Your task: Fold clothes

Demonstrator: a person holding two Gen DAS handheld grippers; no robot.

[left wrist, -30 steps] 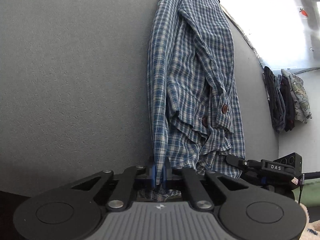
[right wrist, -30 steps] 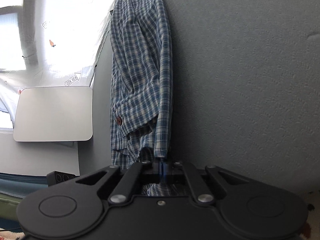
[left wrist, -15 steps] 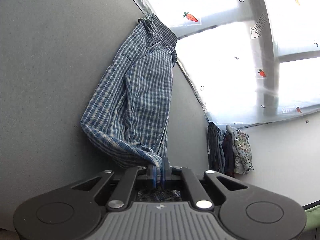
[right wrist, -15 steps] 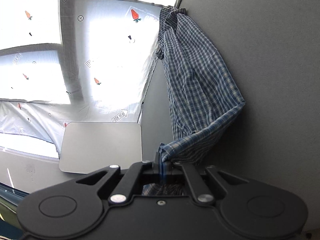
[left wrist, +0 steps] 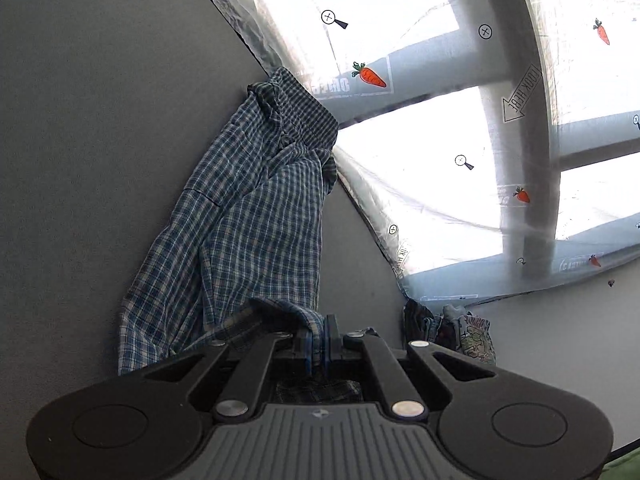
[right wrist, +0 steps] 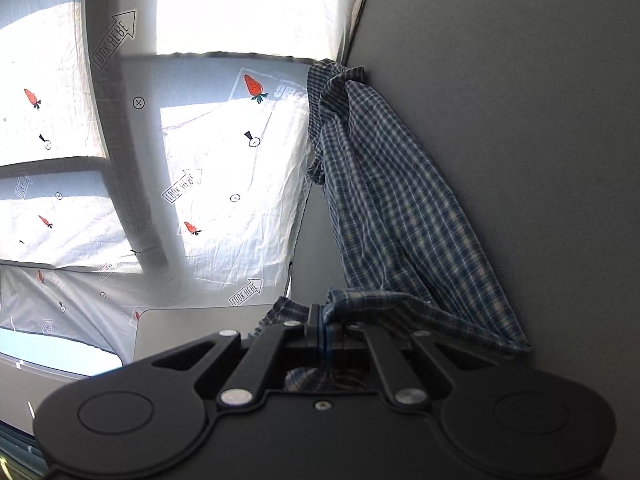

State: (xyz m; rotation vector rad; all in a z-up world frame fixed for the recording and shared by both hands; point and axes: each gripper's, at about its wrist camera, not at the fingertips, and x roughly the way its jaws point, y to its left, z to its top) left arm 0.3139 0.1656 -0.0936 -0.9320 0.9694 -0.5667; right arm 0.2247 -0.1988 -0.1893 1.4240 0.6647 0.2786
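Blown-out daylight floods through the curtain (right wrist: 224, 168), leaving the foreground dim, with fisheye bending at the edges.

The left gripper (left wrist: 319, 334) has its jaws pressed together, with plaid cloth pinched between the blue pads just ahead of its linkage arms. The right gripper (right wrist: 322, 322) is likewise clamped, with fabric bunched at its fingertips and trailing off to its right.

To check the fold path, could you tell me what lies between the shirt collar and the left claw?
Only the plaid shirt itself, draped on the grey surface, in the left wrist view.
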